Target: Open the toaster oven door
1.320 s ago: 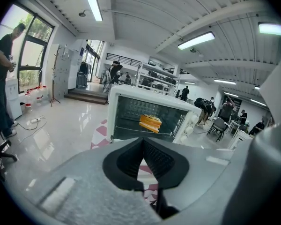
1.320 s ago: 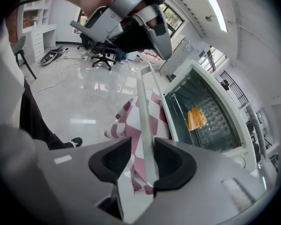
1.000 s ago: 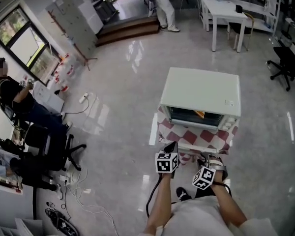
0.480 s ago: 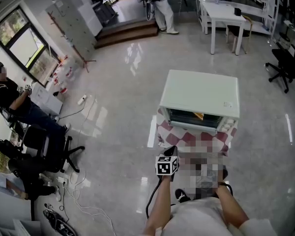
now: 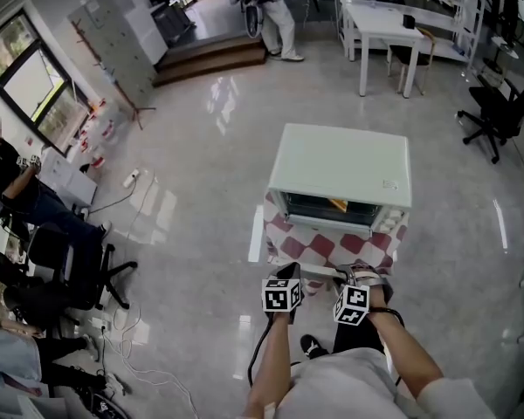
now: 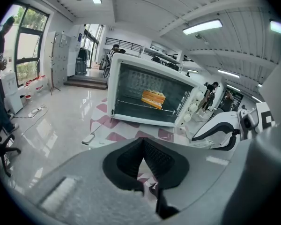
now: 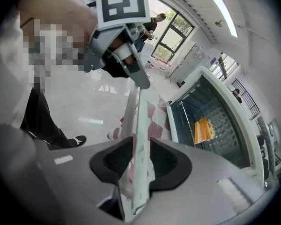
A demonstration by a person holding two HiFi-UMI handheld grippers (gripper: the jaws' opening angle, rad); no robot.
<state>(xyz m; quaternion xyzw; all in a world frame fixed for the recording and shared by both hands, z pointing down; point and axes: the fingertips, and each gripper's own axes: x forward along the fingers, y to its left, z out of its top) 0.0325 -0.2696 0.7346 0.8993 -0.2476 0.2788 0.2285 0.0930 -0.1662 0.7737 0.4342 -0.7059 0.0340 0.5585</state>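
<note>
The white toaster oven (image 5: 341, 166) stands on a low table with a red-and-white checked cloth (image 5: 332, 244). Its glass door (image 7: 139, 125) hangs open and lies flat toward me. A slice of toast (image 6: 153, 98) sits on the rack inside. My right gripper (image 5: 356, 276) has just been closing and is shut on the door's white front edge (image 7: 136, 172), which runs between its pads. My left gripper (image 5: 290, 271) hovers just left of it over the door's front, shut with nothing in it (image 6: 143, 144). The left gripper (image 7: 124, 55) also shows above the door in the right gripper view.
A seated person (image 5: 22, 190) and black office chairs (image 5: 65, 264) are at the left, with cables (image 5: 131, 369) on the floor. White tables (image 5: 380, 20), a black chair (image 5: 498, 103) and a standing person (image 5: 275, 16) are at the back. Shiny floor surrounds the table.
The whole view has shifted a little left. My left gripper has sunk slightly, and my right gripper has edged along the door's front. The door lies open throughout.
</note>
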